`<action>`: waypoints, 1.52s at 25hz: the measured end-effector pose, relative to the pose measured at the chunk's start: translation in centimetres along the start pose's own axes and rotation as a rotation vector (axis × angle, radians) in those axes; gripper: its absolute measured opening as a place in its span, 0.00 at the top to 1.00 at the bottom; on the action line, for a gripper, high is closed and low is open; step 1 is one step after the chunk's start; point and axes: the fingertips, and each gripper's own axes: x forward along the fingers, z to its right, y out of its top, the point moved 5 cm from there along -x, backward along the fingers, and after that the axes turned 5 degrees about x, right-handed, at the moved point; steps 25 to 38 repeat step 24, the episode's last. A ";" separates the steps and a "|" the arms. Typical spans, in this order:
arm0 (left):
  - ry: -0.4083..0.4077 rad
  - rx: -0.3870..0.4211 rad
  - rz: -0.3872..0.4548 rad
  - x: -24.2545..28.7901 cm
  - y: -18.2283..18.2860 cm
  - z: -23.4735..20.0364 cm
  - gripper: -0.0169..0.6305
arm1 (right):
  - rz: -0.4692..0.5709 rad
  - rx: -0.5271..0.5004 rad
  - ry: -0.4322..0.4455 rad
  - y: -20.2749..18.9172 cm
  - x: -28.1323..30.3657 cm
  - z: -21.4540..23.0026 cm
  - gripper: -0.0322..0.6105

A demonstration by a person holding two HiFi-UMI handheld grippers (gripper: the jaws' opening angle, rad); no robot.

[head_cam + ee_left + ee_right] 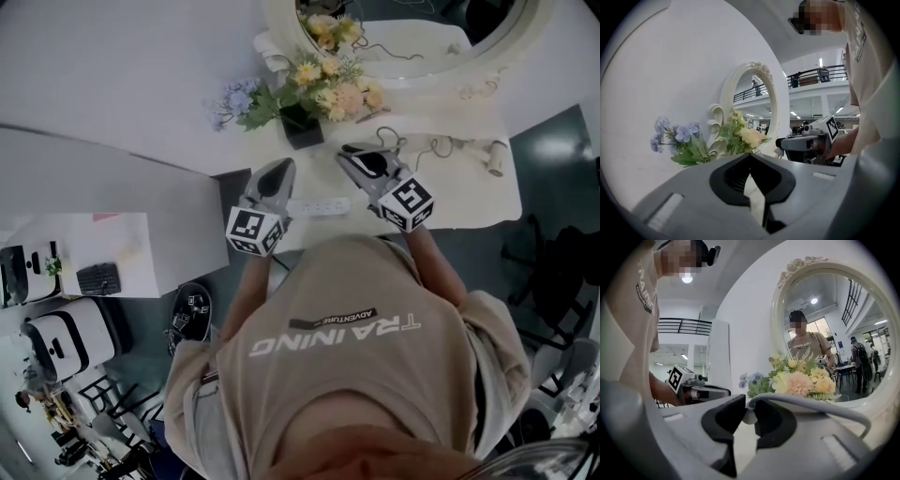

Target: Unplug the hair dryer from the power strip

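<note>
At the near edge of a white surface (469,202), just past your beige shirt (356,375), you hold both tools out with their marker cubes closest to your chest.

The left claw (750,155) is pressed together at its tips, with nothing clearly gripped. A pale sliver shows through the slot below the tips; you cannot tell whether it is the surface or something lying on it.

The right claw (749,409) is pinching a small white plug (749,417). A grey-white cable (811,404) curves out of the pinch and off to the right.

The white power strip (319,205) lies flat on the surface between your two tools. Its left end is just beside the left tool and its right end is close under the right one. In the head view the right claw's tips reach past the strip, toward the flowers.

Beyond the claws stands a black pot (302,131) holding a bouquet (328,89) of yellow, pink and blue blooms. To the right of the pot, thin loops of cord (427,145) trail across the surface toward a cream object (494,157) near the far right edge, too small to identify.

Farthest back, an oval mirror in an ornate white frame (778,319) leans against the white wall, reflecting a person in a cap and a beige shirt.
</note>
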 end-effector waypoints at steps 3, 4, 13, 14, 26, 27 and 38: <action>-0.005 0.006 0.008 0.0 0.2 -0.2 0.97 | -0.007 -0.003 -0.004 0.1 0.0 0.0 0.85; -0.005 0.001 0.011 0.0 0.3 -0.3 0.97 | -0.009 -0.004 -0.005 0.2 0.0 0.1 0.85; -0.034 -0.012 -0.022 0.2 -1.0 0.5 0.97 | -0.066 0.007 0.034 -1.1 0.2 -0.4 0.85; -0.039 -0.015 -0.029 0.1 -1.2 0.8 0.97 | -0.069 0.007 0.038 -1.2 0.2 -0.5 0.85; -0.056 0.056 -0.107 -0.5 -2.8 1.9 0.97 | -0.139 -0.051 0.062 -2.7 1.0 -2.0 0.85; -0.056 0.056 -0.107 -0.5 -2.8 1.9 0.97 | -0.139 -0.051 0.062 -2.7 1.0 -2.0 0.85; -0.056 0.056 -0.107 -0.5 -2.8 1.9 0.97 | -0.139 -0.051 0.062 -2.7 1.0 -2.0 0.85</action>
